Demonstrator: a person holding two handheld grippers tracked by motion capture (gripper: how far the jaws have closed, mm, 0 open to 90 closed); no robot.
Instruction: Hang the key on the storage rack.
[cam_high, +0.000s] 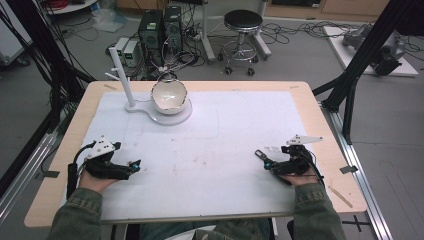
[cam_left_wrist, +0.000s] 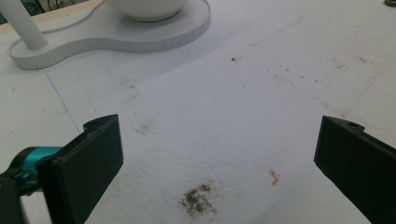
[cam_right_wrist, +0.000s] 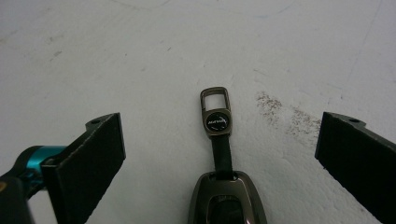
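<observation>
A dark metal key fob (cam_right_wrist: 227, 200) with a short strap and a ring clasp (cam_right_wrist: 215, 112) lies flat on the white mat. It sits between the jaws of my right gripper (cam_right_wrist: 219, 135), which stands open around it without touching. In the high view the key fob (cam_high: 260, 154) is at the tip of the right gripper (cam_high: 267, 163), near the table's front right. My left gripper (cam_high: 135, 166) rests at the front left, open, with bare mat between its jaws (cam_left_wrist: 219, 135). A white bowl (cam_high: 169, 96) sits on a white stand (cam_high: 176, 118) at the back left.
A white pole (cam_high: 122, 75) rises from the stand's left end; the stand (cam_left_wrist: 116, 39) lies ahead of the left gripper. The white mat (cam_high: 215, 130) carries dark smudges (cam_left_wrist: 198, 203). Beyond the table stand a stool (cam_high: 242, 22), computer cases (cam_high: 160, 30) and black frame struts (cam_high: 360, 60).
</observation>
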